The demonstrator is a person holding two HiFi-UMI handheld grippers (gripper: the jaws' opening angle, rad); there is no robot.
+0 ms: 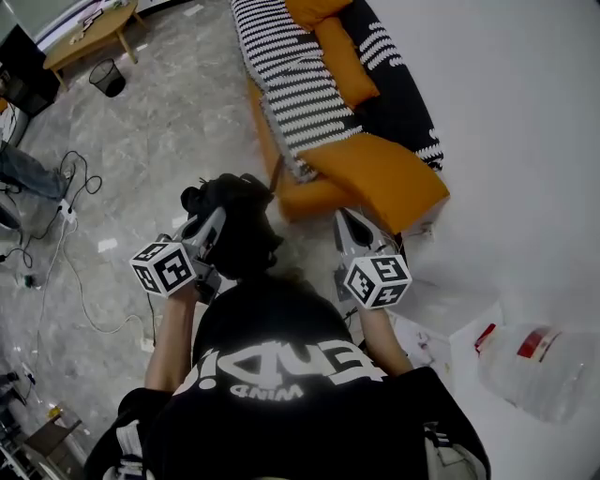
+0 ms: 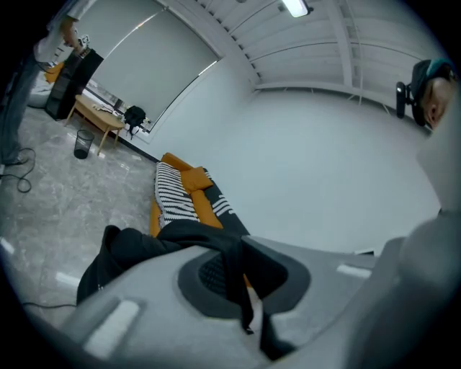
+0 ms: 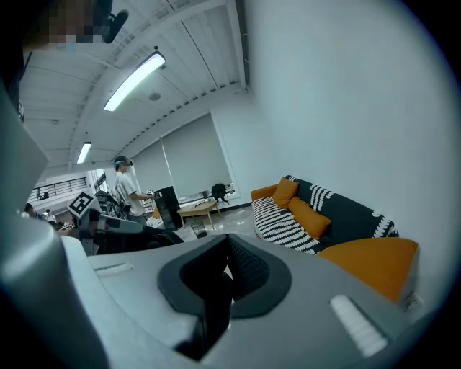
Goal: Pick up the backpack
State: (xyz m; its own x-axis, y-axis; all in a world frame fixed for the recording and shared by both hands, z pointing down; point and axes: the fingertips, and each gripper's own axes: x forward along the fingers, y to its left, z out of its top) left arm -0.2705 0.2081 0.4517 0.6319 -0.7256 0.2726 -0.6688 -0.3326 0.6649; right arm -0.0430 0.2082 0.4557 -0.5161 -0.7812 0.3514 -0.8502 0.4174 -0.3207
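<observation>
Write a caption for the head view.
The left gripper holds a black backpack by its strap, near an orange striped sofa.

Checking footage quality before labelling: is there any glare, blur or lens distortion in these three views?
Head view: even light, sharp, no glare. Left gripper view: strong fisheye bending, black corners, the ceiling lamp blown out at the top edge. Right gripper view: fisheye too, the lamp strip glaring, a mosaic patch at the top left.
</observation>
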